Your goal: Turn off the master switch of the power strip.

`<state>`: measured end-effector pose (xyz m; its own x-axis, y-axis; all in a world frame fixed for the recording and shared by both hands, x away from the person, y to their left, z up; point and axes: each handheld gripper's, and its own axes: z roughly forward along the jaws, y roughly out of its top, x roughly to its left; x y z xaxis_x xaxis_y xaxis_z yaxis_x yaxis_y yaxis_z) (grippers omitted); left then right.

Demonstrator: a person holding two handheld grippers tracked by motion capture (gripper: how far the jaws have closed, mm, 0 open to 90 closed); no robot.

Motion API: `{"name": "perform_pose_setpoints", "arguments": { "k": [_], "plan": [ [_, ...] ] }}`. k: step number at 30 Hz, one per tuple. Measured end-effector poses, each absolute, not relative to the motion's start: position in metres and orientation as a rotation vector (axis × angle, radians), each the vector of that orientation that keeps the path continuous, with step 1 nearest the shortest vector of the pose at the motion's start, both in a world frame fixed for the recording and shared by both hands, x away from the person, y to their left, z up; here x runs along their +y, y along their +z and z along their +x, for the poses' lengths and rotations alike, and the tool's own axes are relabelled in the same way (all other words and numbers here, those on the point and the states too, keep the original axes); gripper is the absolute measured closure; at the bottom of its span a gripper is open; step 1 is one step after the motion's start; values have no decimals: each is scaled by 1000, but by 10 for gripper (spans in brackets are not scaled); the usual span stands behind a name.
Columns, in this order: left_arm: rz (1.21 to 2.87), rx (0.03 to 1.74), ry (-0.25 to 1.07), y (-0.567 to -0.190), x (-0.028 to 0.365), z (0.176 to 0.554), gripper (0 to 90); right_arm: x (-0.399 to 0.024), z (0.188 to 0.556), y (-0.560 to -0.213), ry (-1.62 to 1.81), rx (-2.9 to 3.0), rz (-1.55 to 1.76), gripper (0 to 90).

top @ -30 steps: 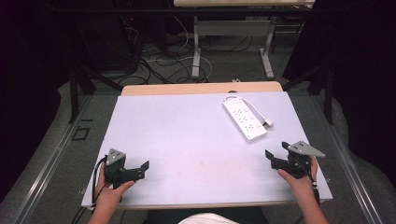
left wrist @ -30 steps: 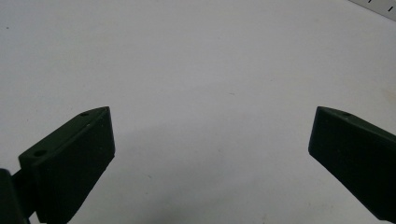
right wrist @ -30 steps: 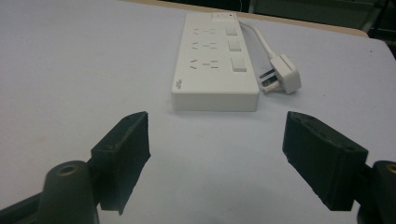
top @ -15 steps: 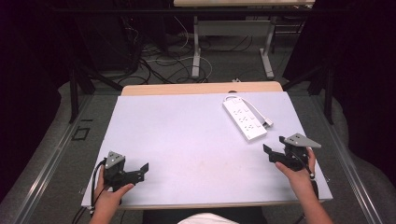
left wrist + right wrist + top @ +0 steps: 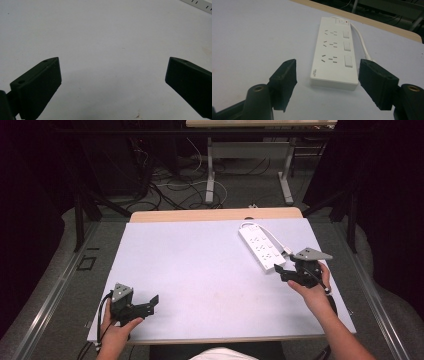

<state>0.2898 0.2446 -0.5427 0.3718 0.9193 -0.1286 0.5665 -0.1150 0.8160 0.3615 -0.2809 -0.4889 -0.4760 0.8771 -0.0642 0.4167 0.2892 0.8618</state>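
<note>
A white power strip (image 5: 261,248) with three sockets and three switches lies flat at the table's right rear, its white cable (image 5: 278,242) running along its right side. In the right gripper view the power strip (image 5: 335,52) lies just beyond the jaws. My right gripper (image 5: 279,270) hovers at the strip's near end, open and holding nothing; its two jaws stand wide apart either side of that end (image 5: 327,81). My left gripper (image 5: 152,304) rests low at the table's front left, open and empty (image 5: 112,75). The strip's corner (image 5: 200,3) peeks in at the top right of the left gripper view.
The pale lilac table top (image 5: 200,265) stretches between the grippers, with a wooden strip (image 5: 215,214) along its far edge. Beyond it are table legs (image 5: 210,170) and loose cables on the floor (image 5: 170,185). Dark curtains close in both sides.
My right gripper has moved forward and left up to the power strip's near end. The left gripper has stayed put.
</note>
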Motion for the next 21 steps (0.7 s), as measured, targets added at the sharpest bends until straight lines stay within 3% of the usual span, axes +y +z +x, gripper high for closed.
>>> {"name": "perform_pose_setpoints", "arguments": {
  "k": [21],
  "plan": [
    [1782, 1339, 556, -544, 251, 282, 5, -268, 392, -470, 1064, 2122, 1084, 356]
  ]
}}
